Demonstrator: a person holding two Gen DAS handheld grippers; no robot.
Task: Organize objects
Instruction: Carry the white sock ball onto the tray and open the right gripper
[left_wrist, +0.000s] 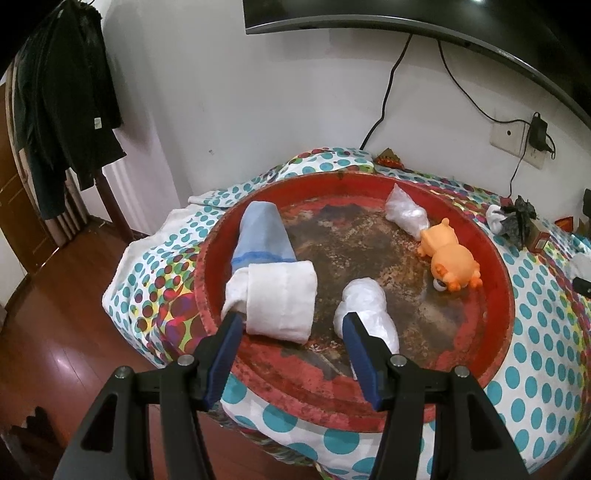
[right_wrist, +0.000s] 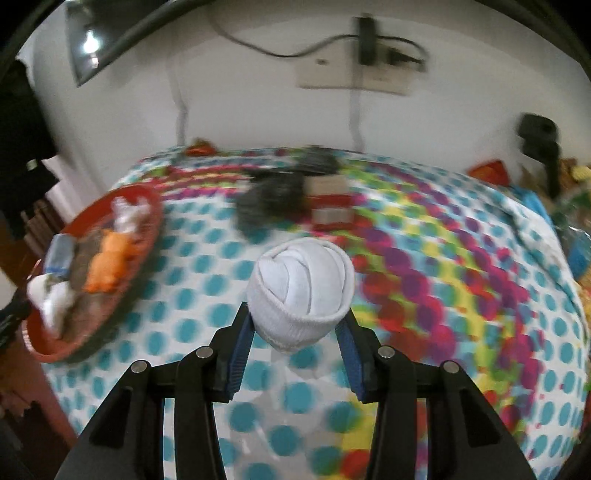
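Note:
A round red tray (left_wrist: 495, 258) lies on a dotted tablecloth. In it are a rolled blue-and-white sock (left_wrist: 273, 273), a white plastic bundle (left_wrist: 369, 310), a second plastic bundle (left_wrist: 406, 212) and an orange toy bear (left_wrist: 452, 260). My left gripper (left_wrist: 293, 321) is open and empty, just above the tray's near side, its fingers beside the sock roll and the white bundle. My right gripper (right_wrist: 299, 321) is shut on a rolled white sock ball (right_wrist: 301, 291) and holds it above the cloth. The tray (right_wrist: 147, 206) also shows at the left of the right wrist view.
A dark crumpled thing (right_wrist: 273, 205) and a small red-and-white box (right_wrist: 330, 206) lie on the table's far side. A wall socket with a plugged adapter (left_wrist: 537, 129) and cables is behind. A dark coat (left_wrist: 62, 103) hangs at the left. Clutter lies at the table's right edge (right_wrist: 569, 206).

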